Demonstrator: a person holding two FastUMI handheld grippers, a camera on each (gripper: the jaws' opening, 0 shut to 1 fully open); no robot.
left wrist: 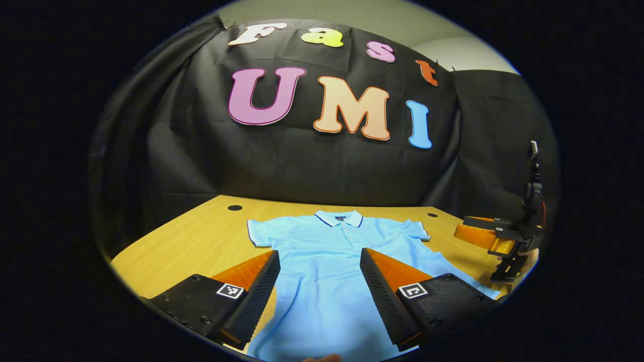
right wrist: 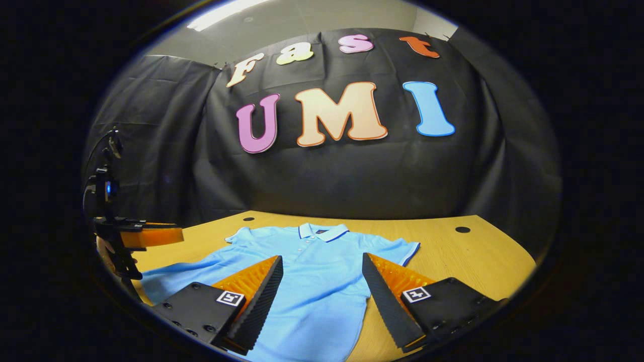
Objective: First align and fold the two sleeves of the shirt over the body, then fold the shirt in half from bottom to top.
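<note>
The light blue shirt (left wrist: 327, 251) lies flat on the wooden table (left wrist: 201, 241), collar far away, sleeves spread out. The left gripper (left wrist: 319, 264) hangs above its middle, fingers wide apart, holding nothing. The right gripper (right wrist: 322, 269) hangs over the shirt too, also spread and empty.

Wooden table (left wrist: 201, 236) with round dark holes (left wrist: 234, 207), grey ceiling (right wrist: 302, 20)
</note>
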